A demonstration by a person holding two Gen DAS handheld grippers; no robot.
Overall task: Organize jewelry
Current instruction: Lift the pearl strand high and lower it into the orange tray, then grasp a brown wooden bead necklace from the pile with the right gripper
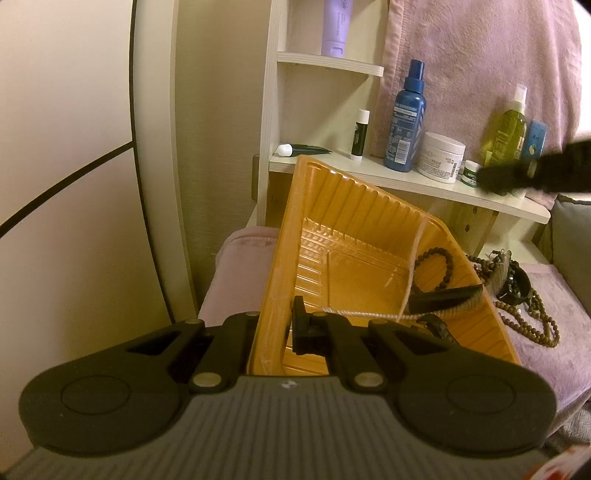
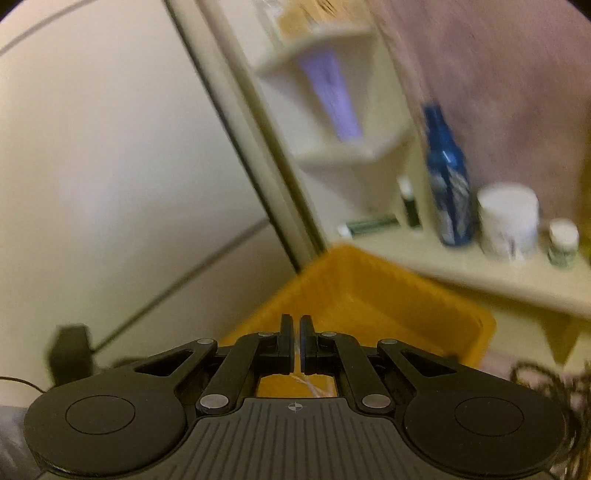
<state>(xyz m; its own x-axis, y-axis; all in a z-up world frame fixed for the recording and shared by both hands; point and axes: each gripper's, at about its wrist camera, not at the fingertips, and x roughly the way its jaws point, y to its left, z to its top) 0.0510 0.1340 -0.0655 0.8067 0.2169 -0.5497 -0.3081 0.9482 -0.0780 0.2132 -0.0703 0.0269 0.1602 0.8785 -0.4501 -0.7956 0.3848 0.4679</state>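
An orange plastic tray (image 1: 354, 236) stands tilted on a pink towel. My left gripper (image 1: 273, 325) is shut on the tray's near-left rim, one finger outside and one inside. Inside the tray lie a dark bead bracelet (image 1: 436, 267), a thin pale cord (image 1: 369, 314) and a black bar-shaped piece (image 1: 443, 295). More wooden bead necklaces (image 1: 524, 317) lie on the towel to the right. In the right wrist view, which is blurred, my right gripper (image 2: 295, 341) is nearly shut above the tray (image 2: 369, 302), with a pale cord (image 2: 306, 384) showing under it.
A white shelf (image 1: 406, 181) behind the tray carries a blue spray bottle (image 1: 404, 122), a white cream jar (image 1: 441, 157), a lip balm (image 1: 360, 134), a yellow-green bottle (image 1: 509, 129) and a purple tube (image 1: 334, 26). A dark furry shape (image 1: 535, 171) reaches in from the right.
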